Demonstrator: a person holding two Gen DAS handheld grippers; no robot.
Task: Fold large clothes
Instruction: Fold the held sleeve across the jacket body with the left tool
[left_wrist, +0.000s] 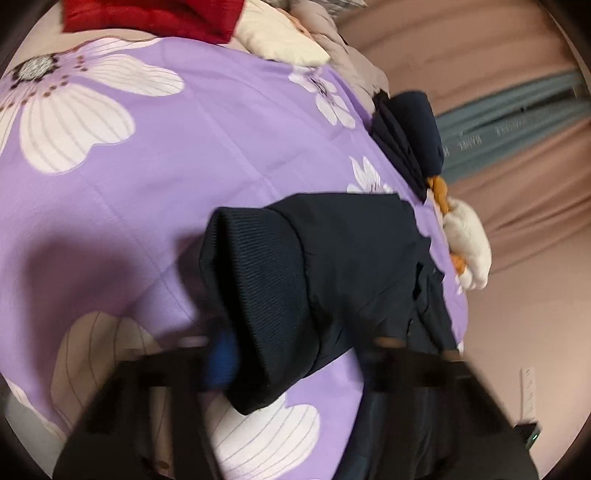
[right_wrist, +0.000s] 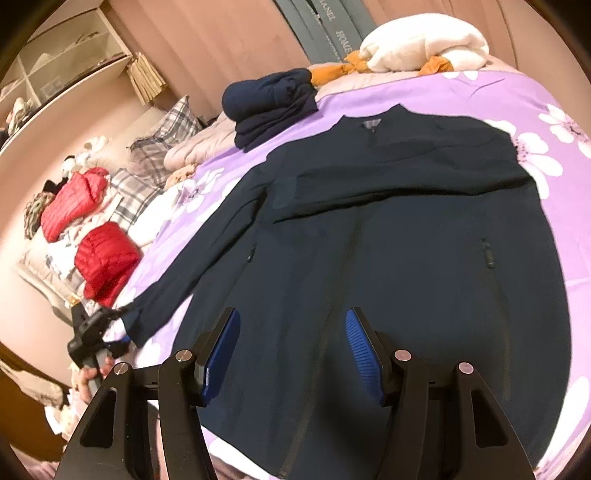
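Left gripper (left_wrist: 295, 354) fingers pinch the jacket (right_wrist: 388, 240) cuff (left_wrist: 258, 280) (blurred); right gripper (right_wrist: 291, 354) fingers apart, empty.

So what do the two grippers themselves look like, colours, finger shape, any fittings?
The right gripper has matte black angular fingers with triangular cut-outs, round silver pivot pins at the joints, and ribbed bright blue pads on the inner faces. The left gripper is blurred in its own view: black fingers, one blue pad visible. From the right wrist camera it appears as a black body on a grey handle.
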